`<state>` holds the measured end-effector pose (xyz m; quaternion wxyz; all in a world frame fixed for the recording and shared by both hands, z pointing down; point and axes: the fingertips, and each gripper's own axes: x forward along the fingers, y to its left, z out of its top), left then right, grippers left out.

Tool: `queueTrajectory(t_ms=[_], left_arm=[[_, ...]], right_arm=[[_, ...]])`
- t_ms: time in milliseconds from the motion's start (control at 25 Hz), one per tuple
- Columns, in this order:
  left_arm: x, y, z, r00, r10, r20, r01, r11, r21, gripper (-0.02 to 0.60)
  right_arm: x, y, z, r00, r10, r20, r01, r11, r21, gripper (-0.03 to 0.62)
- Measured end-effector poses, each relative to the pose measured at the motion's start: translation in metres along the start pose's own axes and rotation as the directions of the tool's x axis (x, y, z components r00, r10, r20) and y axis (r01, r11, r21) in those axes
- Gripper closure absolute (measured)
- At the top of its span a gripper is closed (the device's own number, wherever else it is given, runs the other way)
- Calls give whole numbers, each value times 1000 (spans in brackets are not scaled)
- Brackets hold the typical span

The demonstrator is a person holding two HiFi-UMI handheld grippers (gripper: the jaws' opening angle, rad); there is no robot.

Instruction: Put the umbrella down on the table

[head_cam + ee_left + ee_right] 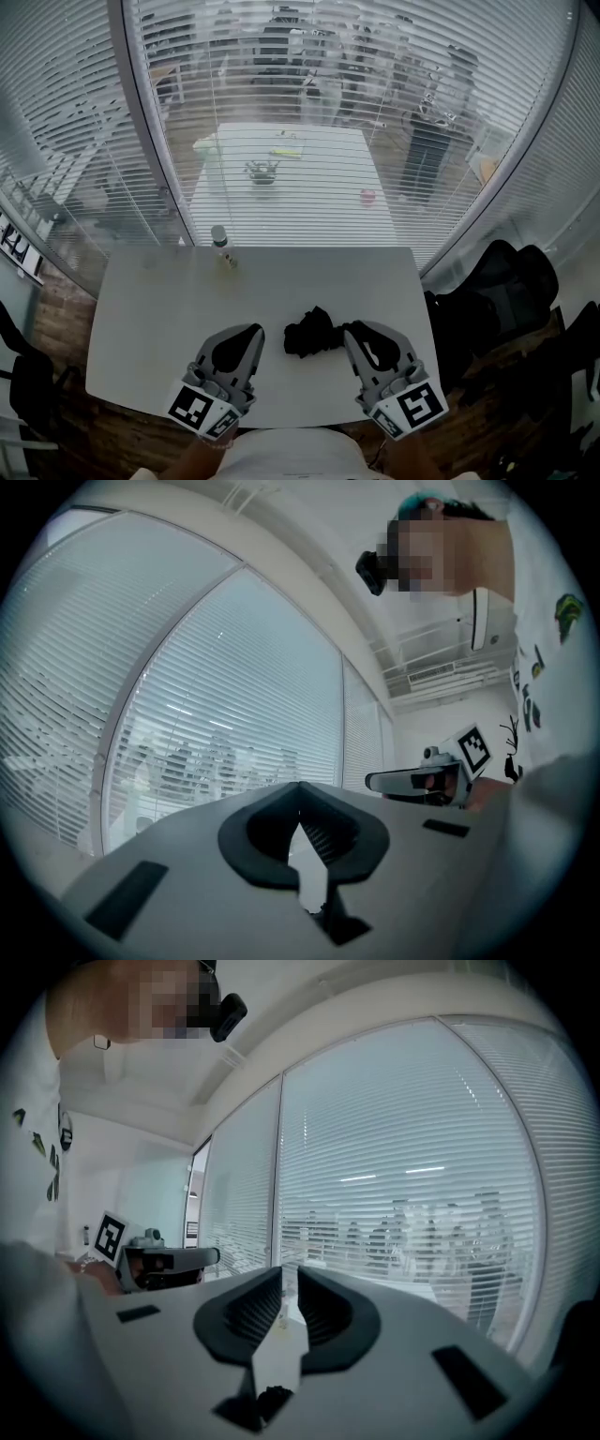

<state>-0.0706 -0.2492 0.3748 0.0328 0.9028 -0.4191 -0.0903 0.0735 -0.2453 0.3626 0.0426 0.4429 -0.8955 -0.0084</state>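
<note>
A small black folded umbrella (312, 333) lies crumpled on the white table (159, 319), between my two grippers near the front edge. My right gripper (349, 330) sits just right of it, its tip at the umbrella's right end; whether they touch I cannot tell. In the right gripper view the right gripper (284, 1277) has its jaws drawn together with nothing between them. My left gripper (255, 331) rests left of the umbrella, apart from it. In the left gripper view the left gripper (300, 787) has its tips meeting, empty. The umbrella is in neither gripper view.
A small capped bottle (221, 246) stands at the table's far edge. Behind it runs a curved glass wall with blinds (309, 122). Dark bags (497, 291) crowd the floor right of the table. Each gripper view shows the other gripper (422, 782) (169, 1262) alongside.
</note>
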Motion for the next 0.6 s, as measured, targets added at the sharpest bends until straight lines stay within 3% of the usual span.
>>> queueTrajectory(t_ms=[600], left_arm=[[-6,3,3,1000,7,8,-7,1000,0,571]], right_arm=[[0,7,-1,1000,-2,-1,2,1000,0,537]])
